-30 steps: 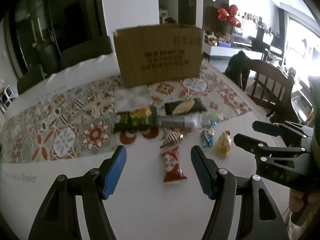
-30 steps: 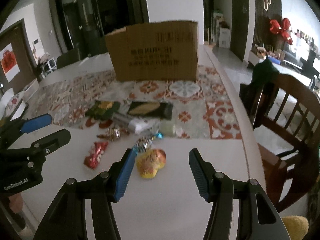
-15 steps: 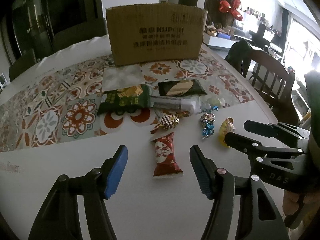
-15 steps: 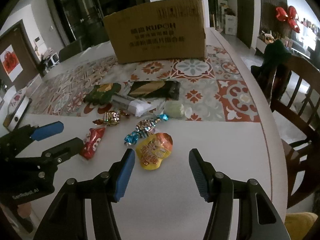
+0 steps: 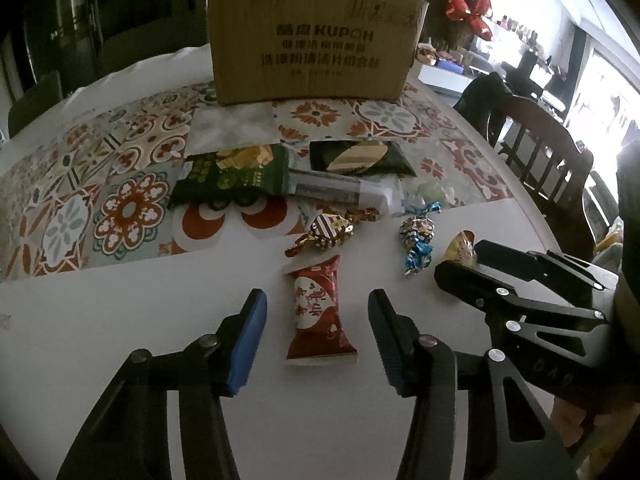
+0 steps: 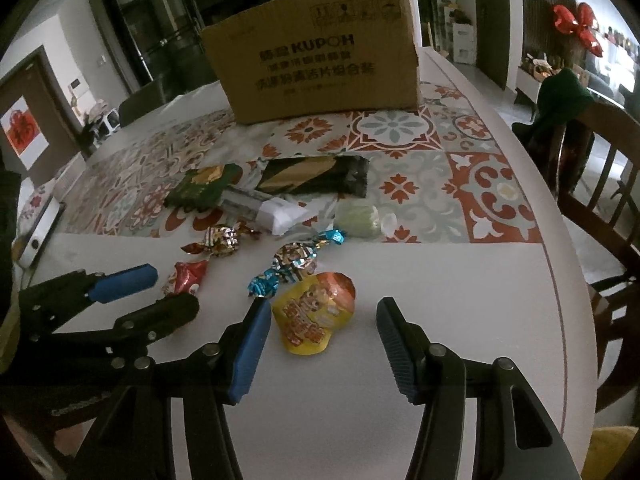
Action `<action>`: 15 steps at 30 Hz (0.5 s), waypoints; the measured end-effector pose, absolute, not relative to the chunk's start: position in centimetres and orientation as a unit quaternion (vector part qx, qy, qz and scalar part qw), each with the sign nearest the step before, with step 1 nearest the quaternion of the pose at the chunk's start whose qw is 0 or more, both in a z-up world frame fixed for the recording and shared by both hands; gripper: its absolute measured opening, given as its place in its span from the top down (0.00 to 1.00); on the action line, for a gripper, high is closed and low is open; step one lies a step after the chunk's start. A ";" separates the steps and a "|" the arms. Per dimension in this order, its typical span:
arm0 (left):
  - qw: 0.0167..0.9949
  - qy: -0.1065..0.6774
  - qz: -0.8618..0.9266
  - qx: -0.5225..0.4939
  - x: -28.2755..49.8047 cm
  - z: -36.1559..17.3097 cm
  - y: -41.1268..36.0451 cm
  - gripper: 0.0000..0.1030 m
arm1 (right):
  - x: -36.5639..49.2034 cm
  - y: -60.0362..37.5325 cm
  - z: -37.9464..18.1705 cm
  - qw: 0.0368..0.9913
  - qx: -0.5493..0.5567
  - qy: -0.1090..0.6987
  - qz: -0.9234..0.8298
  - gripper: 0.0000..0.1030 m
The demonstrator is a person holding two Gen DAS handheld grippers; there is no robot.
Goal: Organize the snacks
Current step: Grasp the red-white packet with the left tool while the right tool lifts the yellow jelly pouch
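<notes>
The red snack packet (image 5: 318, 312) lies flat on the white bench (image 5: 120, 320), lengthwise between the jaws of the left gripper (image 5: 316, 334), with bare bench on either side of it; the pads are apart and closing, not yet touching the wrapper. The yellow snack pouch (image 6: 314, 314) lies between the jaws of the right gripper (image 6: 320, 340), close to the left-hand pad and well clear of the other; those jaws are also closing and have no grip yet.

Just beyond the right jaws' tips sits a blue-twist candy (image 6: 290, 264), nearly touching the pouch. Past the left jaws' tips lies a brown striped candy (image 5: 326, 234). Further ahead are a green packet (image 5: 232, 176), a dark wafer packet (image 5: 360, 158), a pale tube-like wrapper and a soft green sweet, all on the patterned mat (image 5: 120, 184). The cardboard box (image 5: 312, 64) stands furthest ahead, presumably where the snacks go.

Risks, as I judge them: both items are thin and flat, so pads closing above bench level could skid over the foil, or pinch only an edge that slips on lifting. The pouch sits off-centre, so one pad may shove it sideways into the blue candy first. The 2 grippers work close together; the right one's tip shows beside the pouch in the left view, so they could collide.

Both grippers are pitched steeply down toward the bench, side by side. Part of a hand shows behind the right gripper.
</notes>
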State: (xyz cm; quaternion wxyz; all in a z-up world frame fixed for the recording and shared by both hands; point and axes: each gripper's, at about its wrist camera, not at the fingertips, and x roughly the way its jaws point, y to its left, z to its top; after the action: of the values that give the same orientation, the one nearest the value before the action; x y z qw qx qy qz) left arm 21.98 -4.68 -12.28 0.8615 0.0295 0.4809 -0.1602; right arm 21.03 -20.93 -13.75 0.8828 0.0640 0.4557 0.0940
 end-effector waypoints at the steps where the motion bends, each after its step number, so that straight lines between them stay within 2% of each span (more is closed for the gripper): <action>1: 0.861 0.482 -0.160 0.029 22.0 -12.3 -4.7 0.52 | 21.1 -20.8 -13.8 0.883 0.062 0.455 0.095 0.52; 4: 0.859 0.486 -0.162 0.026 22.2 -12.5 -4.8 0.58 | 21.2 -20.6 -13.8 0.883 0.062 0.455 0.099 0.58; 9: 0.856 0.490 -0.161 0.025 22.3 -12.9 -4.8 0.67 | 21.0 -20.4 -13.9 0.884 0.061 0.452 0.101 0.59; 12: 0.856 0.490 -0.164 0.024 22.2 -12.9 -4.8 0.77 | 20.9 -20.4 -13.9 0.885 0.061 0.450 0.100 0.59; 15: 0.858 0.487 -0.164 0.026 22.1 -12.9 -4.8 0.77 | 20.8 -20.5 -13.9 0.885 0.063 0.451 0.100 0.59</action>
State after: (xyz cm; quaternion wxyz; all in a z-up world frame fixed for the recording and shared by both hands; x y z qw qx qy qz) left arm 22.12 -4.84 -12.92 0.8575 0.0264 0.4869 -0.1641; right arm 20.81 -20.46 -13.87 0.8848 0.0632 0.4506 0.1000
